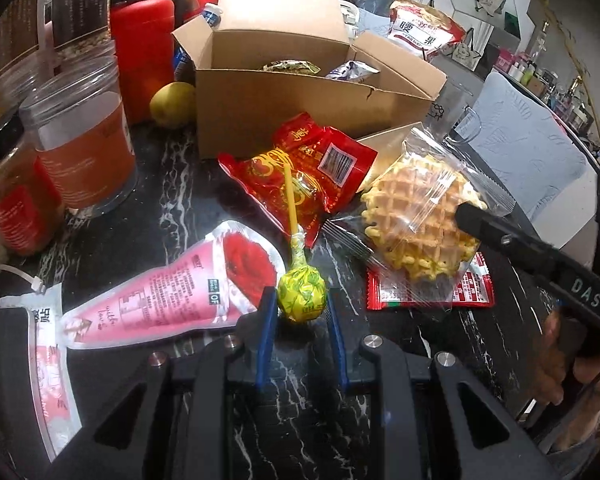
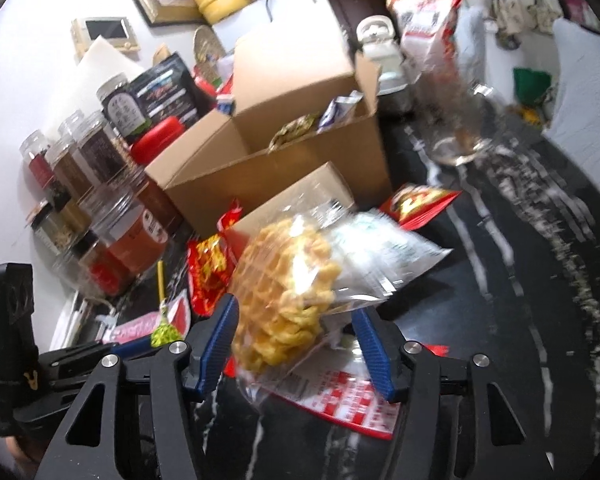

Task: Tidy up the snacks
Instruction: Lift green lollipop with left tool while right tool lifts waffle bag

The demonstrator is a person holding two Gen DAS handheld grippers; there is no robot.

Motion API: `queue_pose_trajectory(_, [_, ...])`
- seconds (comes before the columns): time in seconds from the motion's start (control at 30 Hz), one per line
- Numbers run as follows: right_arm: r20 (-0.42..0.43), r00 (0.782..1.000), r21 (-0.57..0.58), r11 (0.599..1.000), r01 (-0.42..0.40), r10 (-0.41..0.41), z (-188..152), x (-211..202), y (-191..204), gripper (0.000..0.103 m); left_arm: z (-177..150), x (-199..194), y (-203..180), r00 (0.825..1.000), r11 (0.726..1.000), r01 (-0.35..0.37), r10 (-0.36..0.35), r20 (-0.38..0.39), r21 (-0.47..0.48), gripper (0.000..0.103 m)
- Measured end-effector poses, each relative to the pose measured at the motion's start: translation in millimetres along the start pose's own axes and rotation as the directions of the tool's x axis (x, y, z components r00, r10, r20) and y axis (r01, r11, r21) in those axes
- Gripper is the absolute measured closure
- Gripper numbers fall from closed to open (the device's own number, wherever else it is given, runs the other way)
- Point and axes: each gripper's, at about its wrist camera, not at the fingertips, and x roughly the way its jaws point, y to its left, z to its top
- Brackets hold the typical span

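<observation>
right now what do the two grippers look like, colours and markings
Both are black angular frames with silver round bolts and ribbed blue finger pads. The left gripper and right gripper match. White letters "DAS" mark the right gripper's finger in the left wrist view.

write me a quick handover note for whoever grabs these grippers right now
Left gripper: shut on the green-wrapped lollipop, stick pointing away toward the red snack packet.
Right gripper: jaws around the bagged waffle; whether the pads press on it cannot be told.
Cardboard box: open, with at least two packets already inside.
Left on the dark marble counter: pink pouch, red snack packet, flat red sachet under the waffle.
Next, probably: drop lollipop and waffle into the box, then the rest.
</observation>
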Motion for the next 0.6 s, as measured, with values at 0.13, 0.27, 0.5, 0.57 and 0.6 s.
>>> queue_pose_trajectory(0.13, [0.072,0.997,0.014,1.000,0.016,-0.017,1,-17,-6,0.044,1,-1,-1,1.000,1.000,0.008,-0.008,0.003,-0.001,0.079])
queue_pose_trajectory(0.27, [0.093,0.995,0.020,0.999,-0.032,0.030,4,-21,-4,0.044,1,-2,-5,1.000,1.000,0.011,-0.011,0.006,0.009,0.079])
queue_pose_trajectory(0.5, [0.052,0.996,-0.033,0.997,-0.067,0.069,4,-1,9,0.043,0,-3,-2,1.000,1.000,0.003,-0.003,0.003,-0.001,0.079])
queue_pose_trajectory(0.57, [0.021,0.997,-0.030,0.997,-0.076,0.076,2,10,9,0.043,-1,-3,-1,1.000,1.000,-0.001,0.001,0.003,-0.005,0.079])
queue_pose_trajectory(0.6, [0.016,0.997,-0.032,0.996,-0.078,0.078,1,13,10,0.043,-1,-3,0,1.000,1.000,-0.002,0.002,0.003,-0.006,0.079])
